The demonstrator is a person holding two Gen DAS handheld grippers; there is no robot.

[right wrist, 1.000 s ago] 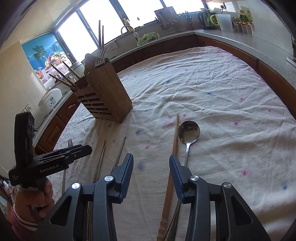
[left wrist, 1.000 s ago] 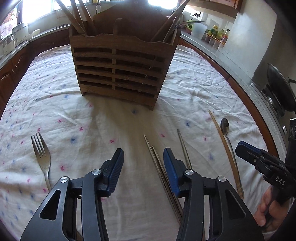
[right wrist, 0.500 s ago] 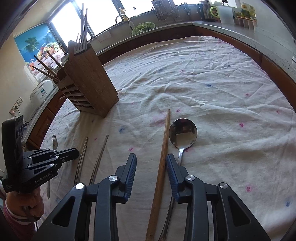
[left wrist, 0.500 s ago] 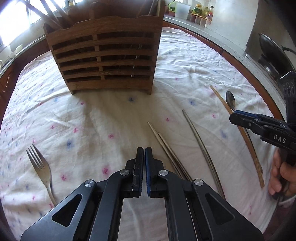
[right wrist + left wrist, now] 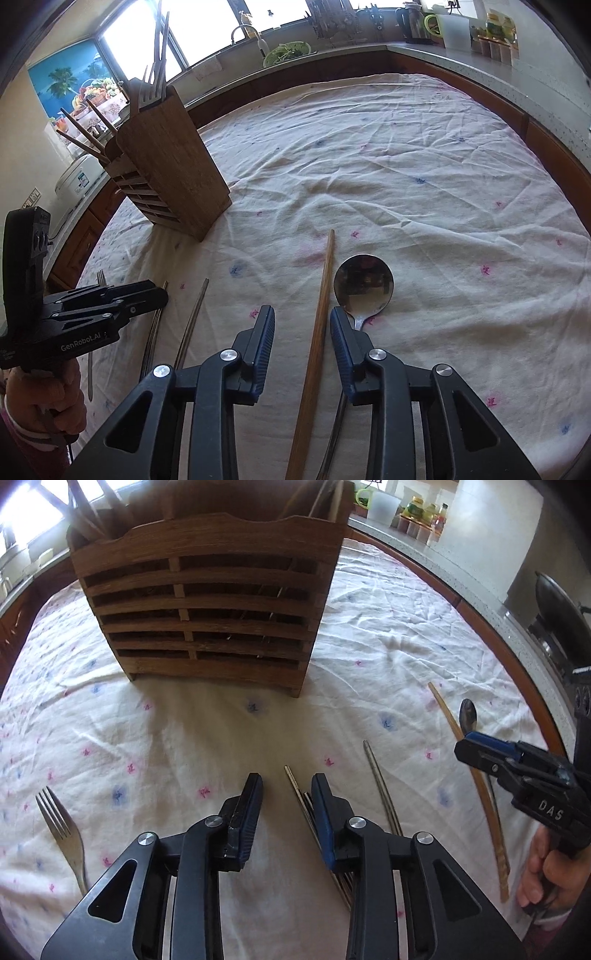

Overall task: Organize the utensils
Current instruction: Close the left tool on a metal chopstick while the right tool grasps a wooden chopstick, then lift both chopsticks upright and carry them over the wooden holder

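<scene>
My left gripper point(image 5: 287, 790) hangs low over the tablecloth with its jaws opening. A pair of metal chopsticks point(image 5: 295, 786) lies between them, close to the right finger, and the pads do not press on it. A third metal chopstick point(image 5: 380, 786) lies just to the right. My right gripper point(image 5: 303, 319) is open astride a wooden chopstick point(image 5: 321, 306), with gaps on both sides. A steel spoon point(image 5: 364, 282) lies right of it, its handle under the right finger. A fork point(image 5: 62, 827) lies far left. The wooden utensil holder point(image 5: 207, 602) stands behind.
The holder point(image 5: 166, 162) has forks and wooden chopsticks standing in it. A flowered white cloth point(image 5: 424, 177) covers the round table. Counters with jars, a kettle and a sink ring the table. A person's hand holds each gripper handle at the near edge.
The left gripper went from open to fully shut, then opened again, now with the metal chopsticks inside its right finger. The right gripper narrowed and shifted so the wooden chopstick lies between its fingers.
</scene>
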